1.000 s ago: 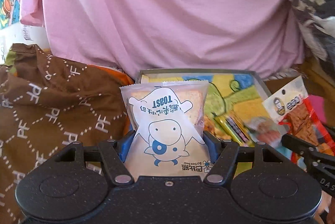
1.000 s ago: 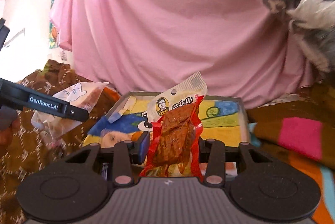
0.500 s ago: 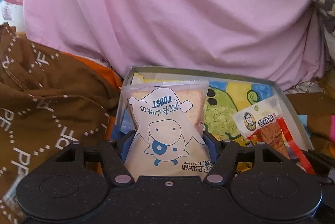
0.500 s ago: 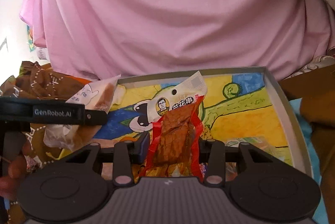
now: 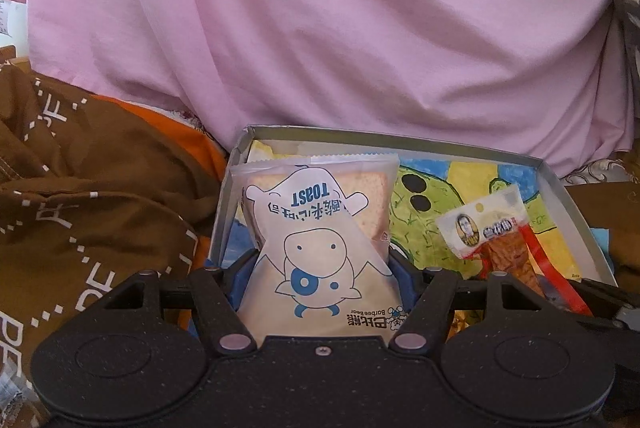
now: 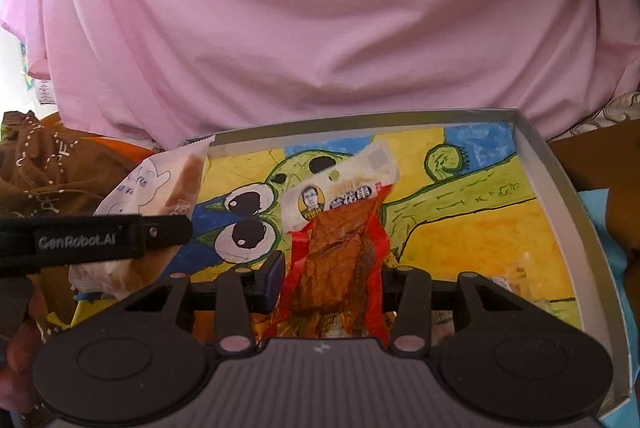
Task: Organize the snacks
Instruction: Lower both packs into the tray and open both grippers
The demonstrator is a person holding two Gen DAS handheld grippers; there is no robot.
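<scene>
Two grippers are each holding one snack above the same tray. The left gripper (image 5: 320, 268) is pinching the toast packet (image 5: 320, 224) between its jaws; the packet is standing upright with its print upside down in the left wrist view, and a slice of bread is showing through the clear upper part. The packet is hanging over the left end of the tray (image 5: 224, 203), near the tray's left wall.

The right gripper (image 6: 332, 280) is pinching the red snack pouch (image 6: 340, 248) between its jaws. The pouch is pointing up and away from the gripper, with its white header and round portrait label at the top and brown contents showing through the clear middle. The pouch is hanging over the middle of the tray (image 6: 568, 228).

In the right wrist view, the toast packet (image 6: 160, 183) is appearing at the tray's left edge, with a finger of the left gripper (image 6: 96, 240) crossing in front of it. In the left wrist view, the red snack pouch (image 5: 500, 240) is appearing over the right part of the tray.

The tray floor is carrying a painted cartoon figure (image 6: 460, 203) in green, yellow and blue. Beyond the tray's far wall, a pink cloth (image 6: 320, 27) is filling the background. Left of the tray, a brown patterned cloth (image 5: 80, 195) is lying in folds.
</scene>
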